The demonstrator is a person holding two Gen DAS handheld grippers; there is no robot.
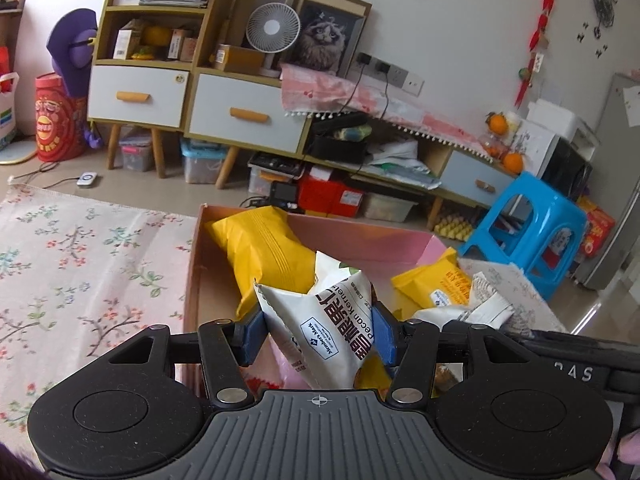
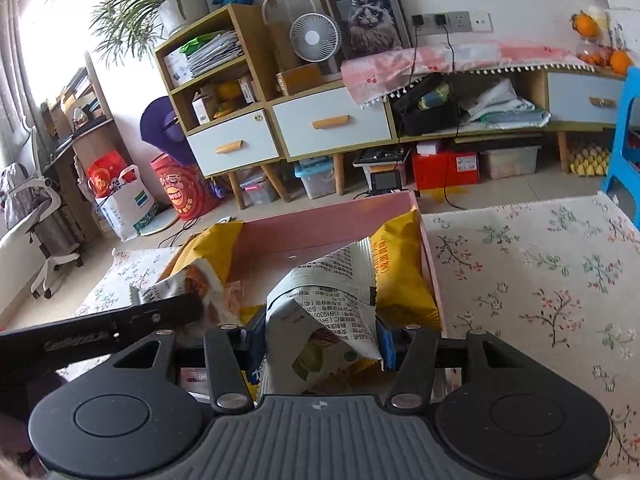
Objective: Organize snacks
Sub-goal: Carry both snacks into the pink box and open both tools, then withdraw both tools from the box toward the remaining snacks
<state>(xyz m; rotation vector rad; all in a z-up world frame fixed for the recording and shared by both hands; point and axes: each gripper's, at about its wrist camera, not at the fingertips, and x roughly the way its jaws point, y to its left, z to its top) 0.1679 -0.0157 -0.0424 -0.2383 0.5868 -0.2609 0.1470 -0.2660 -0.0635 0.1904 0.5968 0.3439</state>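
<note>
Left gripper [image 1: 318,340]: blue pads clamped on a white pecan-kernel pouch [image 1: 328,320], one pad on each side, pouch creased between them. Right gripper [image 2: 320,340]: likewise clamped on a second white pouch [image 2: 332,304], printed back panel facing the camera, bag folded over at the top. Both pouches hang over the near part of the pink box [image 1: 360,240]. In the right wrist view the left tool's dark body crosses the lower left of the frame, so the two grippers work close beside each other.

Inside the box: a large yellow bag [image 1: 260,252] leans against the far-left corner in the left view; another yellow packet [image 1: 436,284] lies toward the right side, with further white wrappers near it. Box sits on a floral rug [image 1: 80,260].

Beyond: tiled floor, blue plastic stool [image 1: 528,232], low cabinet with white drawers [image 1: 240,112], small desk fan [image 1: 273,28], framed cat picture [image 1: 324,36].

Judged step: placing both pouches into the box. Contents look loosely heaped, not lined up. Next move calls for lowering each pouch into a free gap beside the yellow bags, then parting the pads without snagging crinkled foil. Whether either pouch already rests on the pile: cannot tell.
</note>
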